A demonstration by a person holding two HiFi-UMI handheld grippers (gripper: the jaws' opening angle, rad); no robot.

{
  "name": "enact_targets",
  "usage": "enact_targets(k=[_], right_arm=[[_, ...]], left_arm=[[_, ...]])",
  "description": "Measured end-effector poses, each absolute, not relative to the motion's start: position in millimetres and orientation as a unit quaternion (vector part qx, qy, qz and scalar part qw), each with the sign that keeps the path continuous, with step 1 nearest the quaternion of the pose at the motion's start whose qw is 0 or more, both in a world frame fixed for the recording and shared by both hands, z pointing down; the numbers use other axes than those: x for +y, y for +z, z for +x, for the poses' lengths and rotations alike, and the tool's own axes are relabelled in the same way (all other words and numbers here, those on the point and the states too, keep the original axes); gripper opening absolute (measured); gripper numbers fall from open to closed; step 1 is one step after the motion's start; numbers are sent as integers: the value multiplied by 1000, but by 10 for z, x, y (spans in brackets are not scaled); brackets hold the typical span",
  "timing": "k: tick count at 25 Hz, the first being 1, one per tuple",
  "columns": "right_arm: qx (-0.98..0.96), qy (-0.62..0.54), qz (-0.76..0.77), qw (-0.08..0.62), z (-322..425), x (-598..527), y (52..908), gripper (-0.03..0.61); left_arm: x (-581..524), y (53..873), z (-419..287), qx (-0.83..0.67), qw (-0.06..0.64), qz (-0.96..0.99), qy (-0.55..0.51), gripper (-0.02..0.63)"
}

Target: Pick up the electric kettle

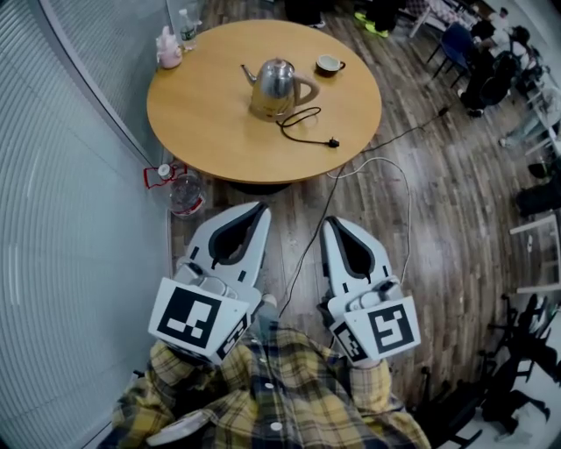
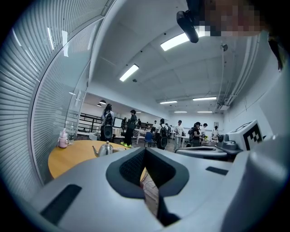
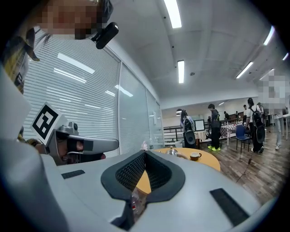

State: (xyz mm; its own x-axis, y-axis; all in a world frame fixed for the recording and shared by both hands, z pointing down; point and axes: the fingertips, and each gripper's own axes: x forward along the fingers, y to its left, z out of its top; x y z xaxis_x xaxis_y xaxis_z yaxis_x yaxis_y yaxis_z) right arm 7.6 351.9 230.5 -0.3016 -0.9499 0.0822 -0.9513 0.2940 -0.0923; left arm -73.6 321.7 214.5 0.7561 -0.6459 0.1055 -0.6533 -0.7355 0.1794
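Observation:
The steel electric kettle (image 1: 274,88) stands upright near the middle of the round wooden table (image 1: 202,114), its black cord and plug (image 1: 307,127) trailing on the tabletop in front of it. In the left gripper view the kettle (image 2: 105,149) is small and far off; in the right gripper view only its top (image 3: 171,151) shows over the jaws. My left gripper (image 1: 261,209) and right gripper (image 1: 331,224) are held side by side, well short of the table's near edge. Both are shut with nothing between the jaws.
A cup on a saucer (image 1: 330,63) sits right of the kettle; a pink bottle (image 1: 167,48) and a clear bottle (image 1: 186,26) stand at the far left. A water jug (image 1: 186,191) rests on the floor by the blinds. A cable (image 1: 386,167) crosses the wooden floor. Several people stand far back.

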Motion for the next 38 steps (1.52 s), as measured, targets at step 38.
enact_targets(k=[38], right_arm=[[-777,73,624,33,173,990,2374,31]], left_arm=[[688,2234,-738,-320,130,938,13,2]])
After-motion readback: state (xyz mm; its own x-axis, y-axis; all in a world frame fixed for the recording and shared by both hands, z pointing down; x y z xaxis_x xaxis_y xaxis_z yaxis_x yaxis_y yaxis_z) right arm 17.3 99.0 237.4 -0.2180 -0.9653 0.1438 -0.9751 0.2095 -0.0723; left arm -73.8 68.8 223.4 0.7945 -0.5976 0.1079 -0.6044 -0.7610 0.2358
